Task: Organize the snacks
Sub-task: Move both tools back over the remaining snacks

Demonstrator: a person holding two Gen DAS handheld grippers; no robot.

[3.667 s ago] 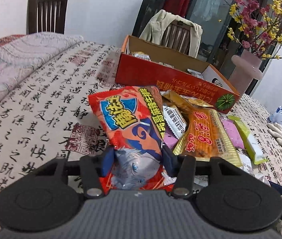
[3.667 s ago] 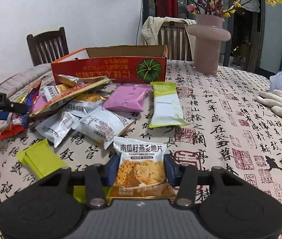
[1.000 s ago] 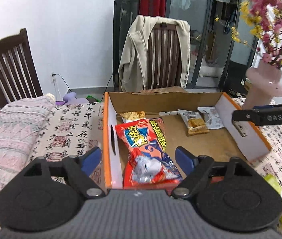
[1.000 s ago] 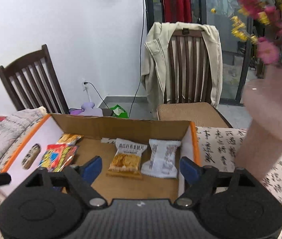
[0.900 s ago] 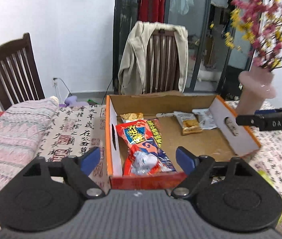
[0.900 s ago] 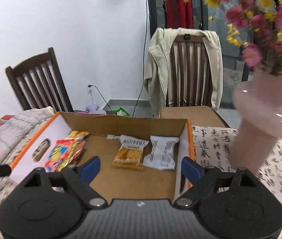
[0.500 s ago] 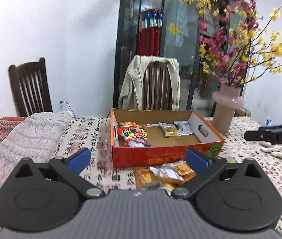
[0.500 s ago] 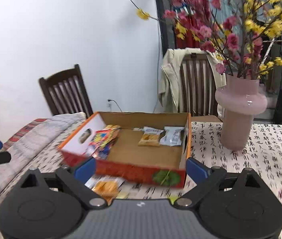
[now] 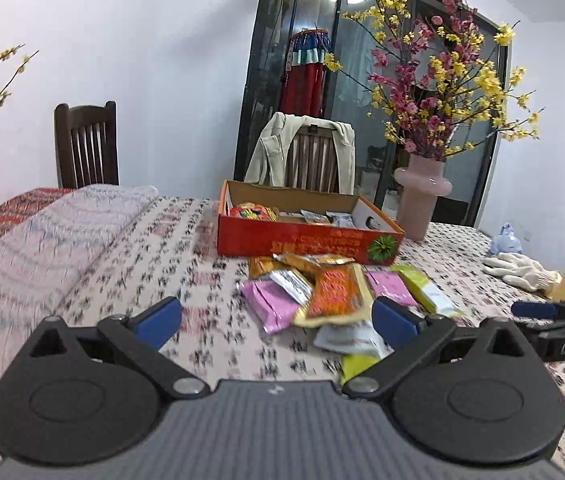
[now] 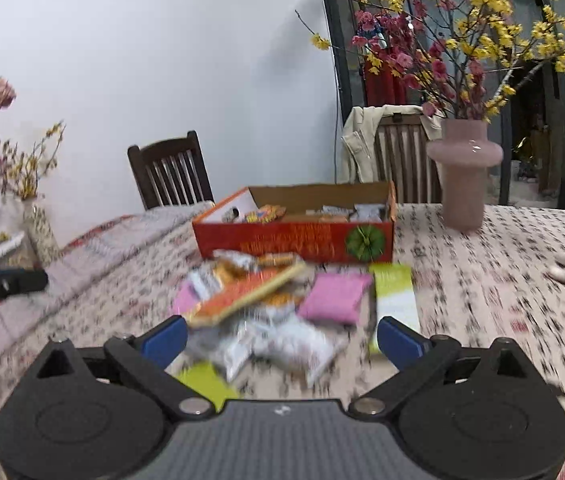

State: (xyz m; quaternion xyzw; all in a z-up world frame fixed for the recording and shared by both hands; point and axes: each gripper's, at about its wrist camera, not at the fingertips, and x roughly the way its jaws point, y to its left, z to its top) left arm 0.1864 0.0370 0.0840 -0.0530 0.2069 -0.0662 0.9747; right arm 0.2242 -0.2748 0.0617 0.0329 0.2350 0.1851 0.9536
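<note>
Orange-red cardboard marks the goal: the box [image 9: 308, 240] stands on the counter [image 9: 130, 264] near its far side, and several packets now lie inside it, among them the red chip bag [image 9: 252, 213] at its left end and two small packets [image 10: 356, 211] toward its right end. A few seconds ago the left gripper [image 9: 276, 317] was clamped on that red bag and the right gripper [image 10: 280, 339] on a biscuit packet; both were dropped into the box about a second ago, so two more snacks count as sorted.

Since then both grippers have drawn back from the box toward the near side of the counter, and their jaws have just been opening. Both now stand wide with nothing gripped; the pile only shows behind the gaps. The right gripper's black body also shows at the right edge of the left view.

Between the box and the grippers lies the unsorted pile [image 9: 324, 298]: an orange-and-gold packet on top, pink packets [image 10: 334, 297], a green-and-white bar [image 10: 394, 296], silver-white packs and a lime one nearest. Judging by that heap, most of the work remains, and the next step is likely another pick from it.

Further out stand a pink vase [image 9: 422, 200] of blossom beside the box, white gloves [image 9: 520, 270], and two chairs.
</note>
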